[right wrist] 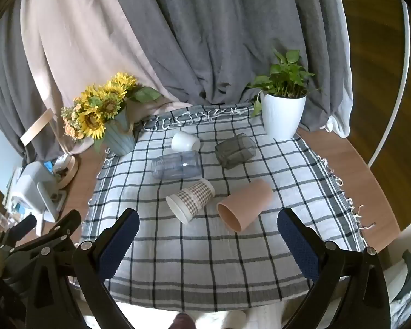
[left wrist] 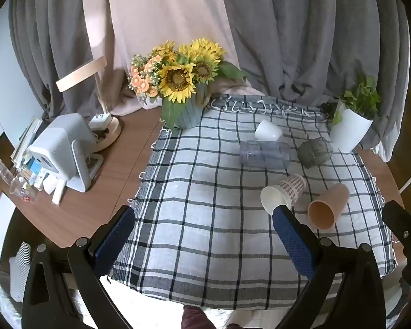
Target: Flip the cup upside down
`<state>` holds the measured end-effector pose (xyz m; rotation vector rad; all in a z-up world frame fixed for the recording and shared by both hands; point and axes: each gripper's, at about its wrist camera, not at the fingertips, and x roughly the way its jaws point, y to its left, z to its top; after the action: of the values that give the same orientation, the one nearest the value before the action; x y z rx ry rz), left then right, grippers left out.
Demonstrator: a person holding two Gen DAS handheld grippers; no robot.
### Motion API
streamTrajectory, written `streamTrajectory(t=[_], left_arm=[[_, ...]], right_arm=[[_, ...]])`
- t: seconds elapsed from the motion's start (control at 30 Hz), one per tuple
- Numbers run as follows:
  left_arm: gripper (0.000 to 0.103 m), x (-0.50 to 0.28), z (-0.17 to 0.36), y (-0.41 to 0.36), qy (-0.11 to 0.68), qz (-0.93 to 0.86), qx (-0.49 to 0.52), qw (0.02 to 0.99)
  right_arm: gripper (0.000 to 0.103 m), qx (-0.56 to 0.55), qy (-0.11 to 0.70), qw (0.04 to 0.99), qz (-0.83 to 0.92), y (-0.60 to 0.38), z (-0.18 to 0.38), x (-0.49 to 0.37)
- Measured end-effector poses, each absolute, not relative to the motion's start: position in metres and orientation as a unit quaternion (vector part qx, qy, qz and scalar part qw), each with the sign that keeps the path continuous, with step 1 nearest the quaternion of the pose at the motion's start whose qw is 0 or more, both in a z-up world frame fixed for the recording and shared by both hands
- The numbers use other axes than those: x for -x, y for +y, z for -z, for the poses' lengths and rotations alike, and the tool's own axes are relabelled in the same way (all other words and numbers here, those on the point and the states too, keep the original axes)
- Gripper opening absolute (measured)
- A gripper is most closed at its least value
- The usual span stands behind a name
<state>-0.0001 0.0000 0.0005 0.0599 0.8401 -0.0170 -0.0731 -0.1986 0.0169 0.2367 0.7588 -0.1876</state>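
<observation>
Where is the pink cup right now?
The pink cup lies on its side on the checked cloth, just right of the patterned paper cup in the right wrist view, its mouth facing the open right gripper.

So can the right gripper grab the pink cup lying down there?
Probably yes. The right gripper is open, and the pink cup lies on its side just ahead, with only bare checked cloth between them.

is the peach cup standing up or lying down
Lying down: the peach cup rests on its side on the checked cloth, its open mouth facing the camera.
</observation>
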Motion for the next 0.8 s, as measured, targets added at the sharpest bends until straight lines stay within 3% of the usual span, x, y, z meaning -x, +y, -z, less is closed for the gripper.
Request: streamTrajectory(t=[0.8], left_arm=[[0.103,0.0054,0.0017,0.0001,0.406,0.008,-0.031,0.913]], right_arm=[[0.102,-0.113,0.372,0.917,0.091,-0.1992,-0.0197,0.075]])
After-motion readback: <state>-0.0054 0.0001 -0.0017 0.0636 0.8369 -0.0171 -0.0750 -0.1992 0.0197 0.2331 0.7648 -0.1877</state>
